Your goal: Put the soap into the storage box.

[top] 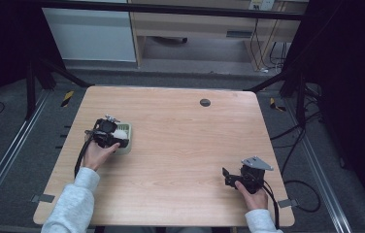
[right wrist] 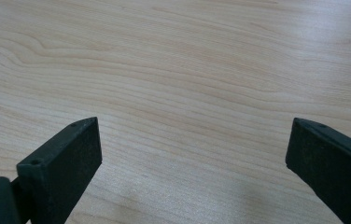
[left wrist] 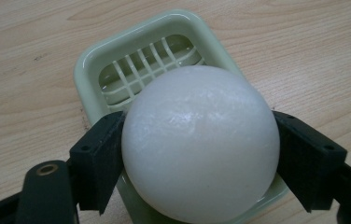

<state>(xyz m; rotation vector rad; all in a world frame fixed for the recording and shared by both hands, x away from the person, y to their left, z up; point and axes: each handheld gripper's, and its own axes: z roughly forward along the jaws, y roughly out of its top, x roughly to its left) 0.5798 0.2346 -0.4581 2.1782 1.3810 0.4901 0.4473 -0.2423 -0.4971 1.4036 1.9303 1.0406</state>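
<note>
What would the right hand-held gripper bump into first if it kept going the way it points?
Probably just the bare wooden table. The right hand-held gripper is open, tilted down at the tabletop, with nothing between its jaws or ahead. How soon it would touch is hard to judge.

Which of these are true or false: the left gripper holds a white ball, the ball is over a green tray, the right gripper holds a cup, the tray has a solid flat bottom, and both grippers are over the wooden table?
1. The left gripper holds a white ball. True.
2. The ball is above a pale green tray. True.
3. The right gripper holds a cup. False: its fingers stand wide apart with nothing between them.
4. The tray has a solid flat bottom. False: its bottom is a slotted grid.
5. Both grippers are over the wooden table. True.
</note>
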